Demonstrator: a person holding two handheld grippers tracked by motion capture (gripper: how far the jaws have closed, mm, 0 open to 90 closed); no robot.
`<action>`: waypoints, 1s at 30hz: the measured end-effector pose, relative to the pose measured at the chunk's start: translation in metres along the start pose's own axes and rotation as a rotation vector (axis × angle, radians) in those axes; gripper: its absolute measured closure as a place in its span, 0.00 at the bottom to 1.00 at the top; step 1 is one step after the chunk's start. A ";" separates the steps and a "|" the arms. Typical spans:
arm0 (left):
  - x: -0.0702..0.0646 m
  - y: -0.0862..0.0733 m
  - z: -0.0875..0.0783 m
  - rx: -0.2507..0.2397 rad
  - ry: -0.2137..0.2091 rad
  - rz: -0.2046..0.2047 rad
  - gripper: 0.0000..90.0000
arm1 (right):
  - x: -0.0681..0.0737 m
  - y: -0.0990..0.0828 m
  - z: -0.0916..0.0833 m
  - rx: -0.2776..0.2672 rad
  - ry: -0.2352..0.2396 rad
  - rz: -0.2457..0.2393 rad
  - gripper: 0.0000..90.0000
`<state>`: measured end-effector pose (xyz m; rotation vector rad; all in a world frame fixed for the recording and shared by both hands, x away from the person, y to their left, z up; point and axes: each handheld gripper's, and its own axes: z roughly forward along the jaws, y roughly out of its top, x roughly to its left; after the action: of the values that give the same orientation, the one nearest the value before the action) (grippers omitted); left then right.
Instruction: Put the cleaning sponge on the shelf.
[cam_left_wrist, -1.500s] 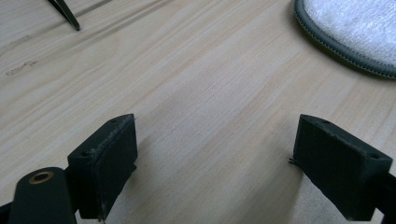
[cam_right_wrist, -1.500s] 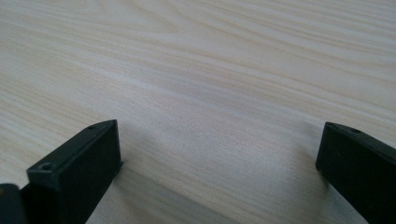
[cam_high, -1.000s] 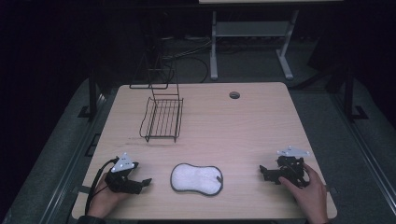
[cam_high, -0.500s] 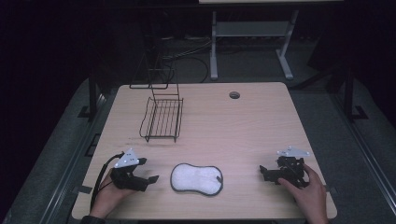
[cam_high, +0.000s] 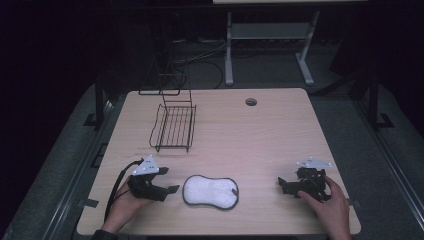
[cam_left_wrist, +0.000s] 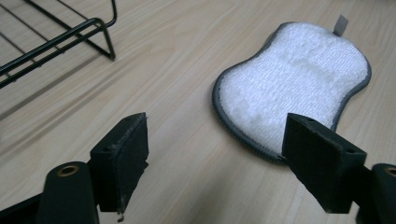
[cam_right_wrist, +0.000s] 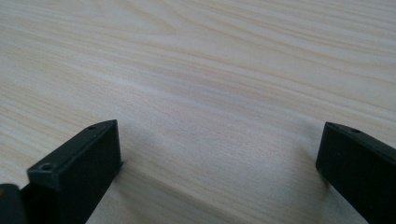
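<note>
At 9 o'clock of the white pad (cam_high: 210, 191), left gripper (cam_high: 170, 181) has edged closer, jaws narrowing but empty. Grab looks next. Right gripper (cam_high: 281, 184) sits open, unmoved.

From the left tool (cam_high: 172, 181), the way toward three o'clock is short and open: bare tabletop (cam_high: 260, 145) lies between its spread jaws and the white pad (cam_high: 210, 191), which sits just beside them and flat. At twelve o'clock the wire rack (cam_high: 173, 127) stands in the way, its raised back frame rising at the far end. The right tool (cam_high: 281, 184) has clear wood from nine to twelve o'clock; the small round hole (cam_high: 251, 102) far at eleven is flush.
</note>
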<state>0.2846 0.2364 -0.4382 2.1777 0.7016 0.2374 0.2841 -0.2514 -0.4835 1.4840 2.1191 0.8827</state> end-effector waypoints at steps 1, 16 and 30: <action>-0.001 0.001 0.001 0.000 -0.005 0.000 0.25 | 0.000 0.000 0.000 0.000 0.000 0.000 0.00; -0.011 0.028 0.018 -0.001 -0.094 0.047 0.45 | 0.000 0.000 0.000 0.000 0.000 0.000 0.00; -0.021 0.052 0.041 0.013 -0.208 0.084 0.78 | 0.000 0.000 0.000 0.000 0.000 0.000 0.00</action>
<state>0.3042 0.1709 -0.4240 2.2080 0.4970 0.0480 0.2841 -0.2514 -0.4835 1.4844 2.1191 0.8820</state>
